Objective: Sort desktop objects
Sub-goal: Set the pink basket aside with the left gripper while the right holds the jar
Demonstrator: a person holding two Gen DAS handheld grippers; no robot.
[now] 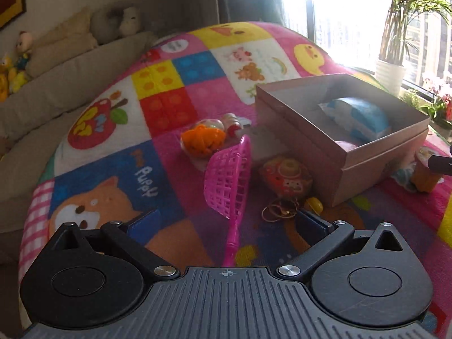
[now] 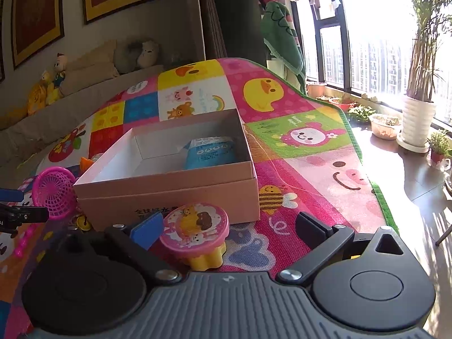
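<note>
Right tongs [image 2: 226, 231] sit nearest the lens, jaws spread wide, gripping nothing. Between them stands the round pink-lidded toy pot with a yellow star-shaped base [image 2: 197, 240], upright on the colourful patchwork play mat covering the desk [image 2: 310, 169]. It sits toward the blue-padded left finger, close to it; contact unclear. The black right finger is well apart from it.

Largest item: open beige cardboard box [image 2: 169, 189], just beyond the toy pot, on the mat. Inside lies a blue-and-white plastic pouch [image 2: 209, 152]. The box is straight ahead of the right tongs, so that hand is nearer to it from this side.

Left tongs [image 1: 226, 223] are also wide open, empty. Pink plastic mesh scoop with a long handle [image 1: 230, 180] lies between the fingers; its long axis runs roughly along the pointing line, handle toward the camera, basket end away. Neither finger touches it. The box is up and to the right of it.

Smaller stuff around the scoop: orange pumpkin-shaped toy [image 1: 203, 139] beyond it, orange-red round toy with printed top [image 1: 286, 178] beside the box wall, thin gold wire rings [image 1: 279, 212] and a small yellow bead-like piece [image 1: 313, 205] near the right finger.

Both tongs tilt downward toward the mat. Judgement: the scoop looks like the left's next pick; a squeeze across the handle would fit.
</note>
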